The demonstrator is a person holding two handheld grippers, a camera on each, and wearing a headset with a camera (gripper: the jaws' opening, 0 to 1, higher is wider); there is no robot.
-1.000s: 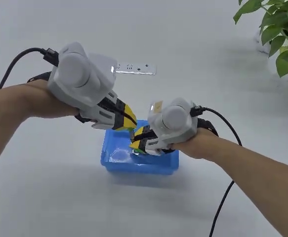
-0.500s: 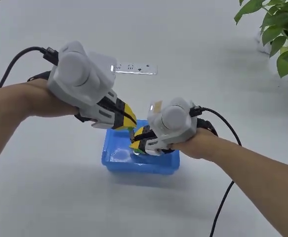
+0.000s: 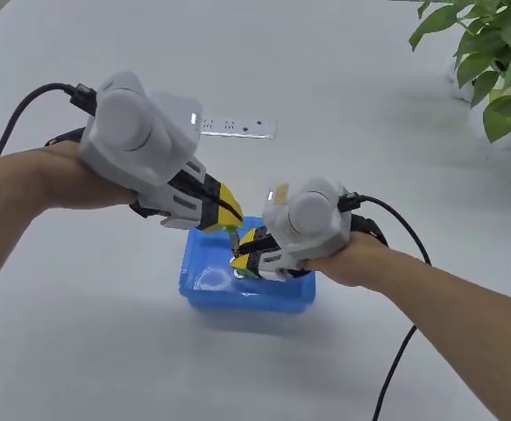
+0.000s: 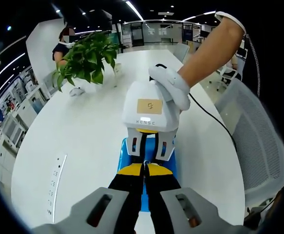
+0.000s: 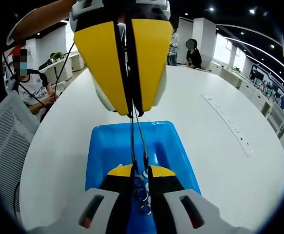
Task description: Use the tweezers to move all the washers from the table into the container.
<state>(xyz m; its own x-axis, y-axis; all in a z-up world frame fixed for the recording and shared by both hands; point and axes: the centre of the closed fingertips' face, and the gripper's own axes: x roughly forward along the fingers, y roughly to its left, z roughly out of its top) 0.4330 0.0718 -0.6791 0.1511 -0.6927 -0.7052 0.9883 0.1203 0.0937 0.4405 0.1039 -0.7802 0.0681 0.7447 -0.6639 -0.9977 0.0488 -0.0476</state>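
A single blue rectangular plastic container (image 3: 237, 298) sits on the white desk (image 3: 343, 79), and both grippers are gathered over it. The left gripper (image 3: 229, 215), the higher of the two in the head view, has its yellow-and-black jaws pressed together on one pair of thin metal tweezers (image 5: 132, 141). In the right gripper view the tweezers' two prongs run down from those closed jaws into the container (image 5: 103, 146), spreading slightly toward their tips. The right gripper (image 3: 242, 254) is lower, tilted over the container's near right part. Its jaws stand a little apart with nothing clamped between them, and the tweezers' tips end just at that gap. Through the gap, three small metal ring washers (image 5: 142, 194) lie in a short row on the container's blue floor; whether the tweezers' tips touch the nearest one cannot be told. In the left gripper view the right gripper's white body faces the camera above the blue container (image 4: 124, 156), with a hand wrapped over its top. Well apart from the container, one white power strip (image 3: 229, 127) lies flat on the desk, and one green leafy plant (image 3: 492, 53) stands at the far right edge.
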